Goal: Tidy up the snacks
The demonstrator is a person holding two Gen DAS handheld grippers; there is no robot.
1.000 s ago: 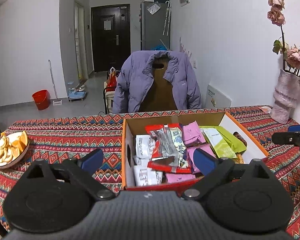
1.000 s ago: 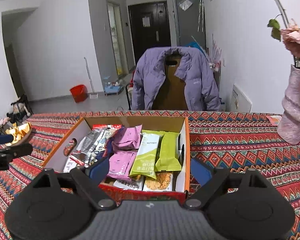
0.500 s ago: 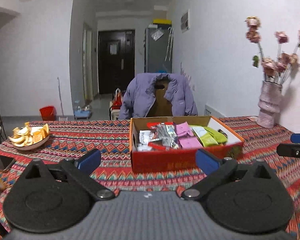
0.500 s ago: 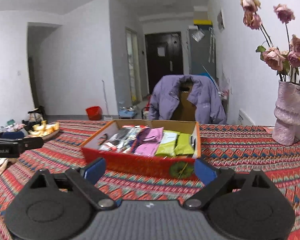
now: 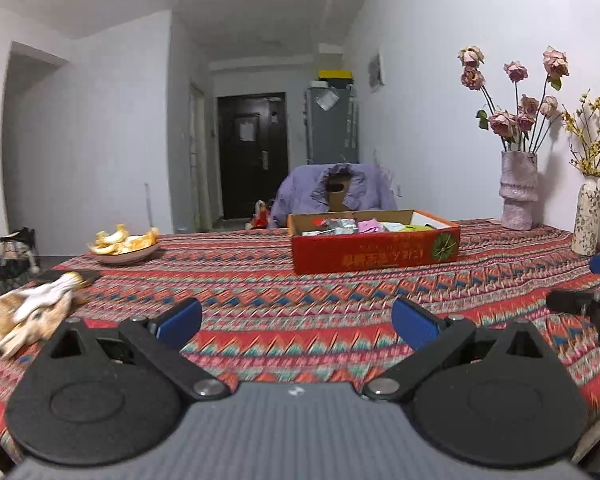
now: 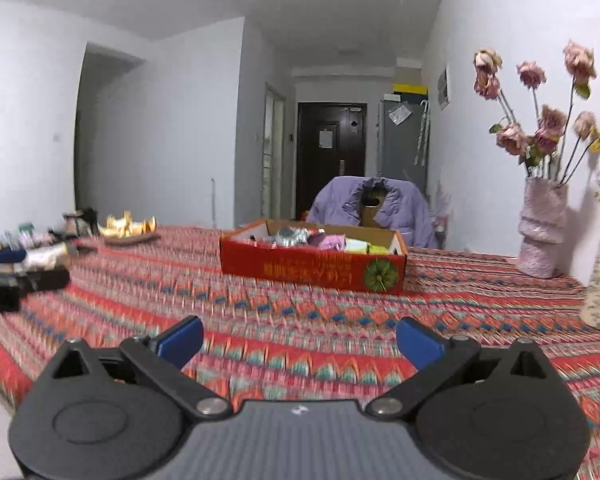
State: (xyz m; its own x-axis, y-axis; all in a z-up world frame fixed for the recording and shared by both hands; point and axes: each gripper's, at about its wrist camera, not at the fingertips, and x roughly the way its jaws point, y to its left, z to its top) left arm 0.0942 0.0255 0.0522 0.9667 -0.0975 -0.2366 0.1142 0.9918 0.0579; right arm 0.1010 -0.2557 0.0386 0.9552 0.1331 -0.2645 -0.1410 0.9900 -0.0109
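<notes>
- Left wrist view: left gripper (image 5: 296, 322) spread wide, empty, low over the tablecloth (image 5: 300, 304); box (image 5: 376, 250) of snacks (image 5: 364, 226) well ahead, right of center; peel plate (image 5: 124, 246) far left.
- Right wrist view: right gripper (image 6: 298, 342) released, empty; box (image 6: 314, 266) well ahead at center; vase (image 6: 540, 232) far right.

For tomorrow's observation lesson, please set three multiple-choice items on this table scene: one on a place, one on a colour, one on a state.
1. Where does the snack box stand?
A. on the floor
B. on the patterned tablecloth
C. on a chair

2. What colour is the box's front wall?
A. red
B. blue
C. white

3. How are the left gripper and right gripper?
A. both shut on snacks
B. one holds a vase
C. both open, empty

Answers: 1 B, the cloth lies under it; 2 A, the front shows red; 3 C, nothing sits between the spread fingers.
</notes>
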